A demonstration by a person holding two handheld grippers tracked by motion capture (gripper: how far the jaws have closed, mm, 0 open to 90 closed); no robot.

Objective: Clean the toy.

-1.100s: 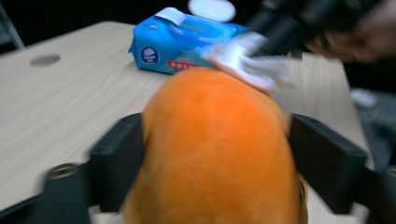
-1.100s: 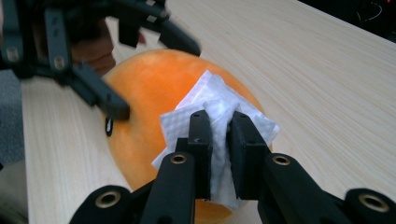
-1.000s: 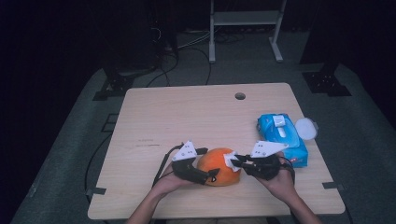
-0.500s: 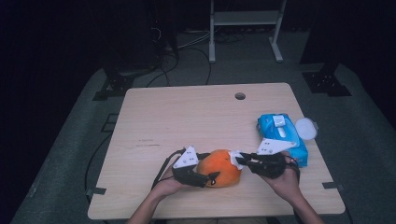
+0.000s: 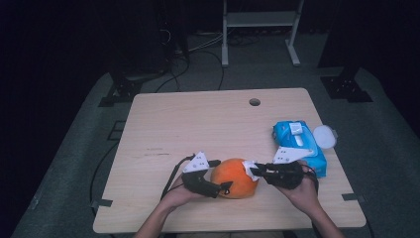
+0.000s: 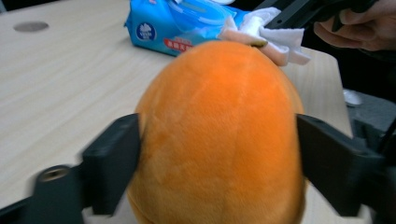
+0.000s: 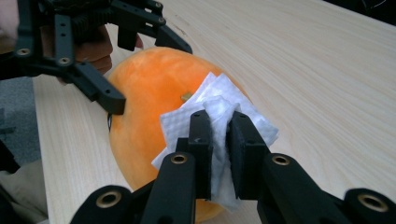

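Orange plush fruit [image 5: 235, 177], rounded and soft-surfaced, resting on the near part of the light wooden table [image 5: 198, 124], between the two hand-held grippers. In the left gripper view the plush [image 6: 217, 135] sits between the two black jaws, which touch its flanks on either side. The left gripper [image 5: 218, 176] brackets the plush from the person's left; its jaws have just been opening a little, with the plush between them, so whether they press firmly or merely rest against the fabric is hard to judge. The right gripper [image 5: 257, 171] meets the plush from the opposite side, its jaws pressed together on a folded white wipe [image 7: 219, 123] that lies against the plush's upper surface (a small tan stub [image 7: 187, 96] shows just beside the wipe's edge). In the left gripper view the same wipe [image 6: 280, 39] drapes over the far top of the plush. Beyond the right gripper, near the table's right edge, lies a blue pack of wet wipes [image 5: 299, 144] with its white lid flipped open [image 5: 324, 136]. A round cable hole [image 5: 254, 102] marks the far side of the table.
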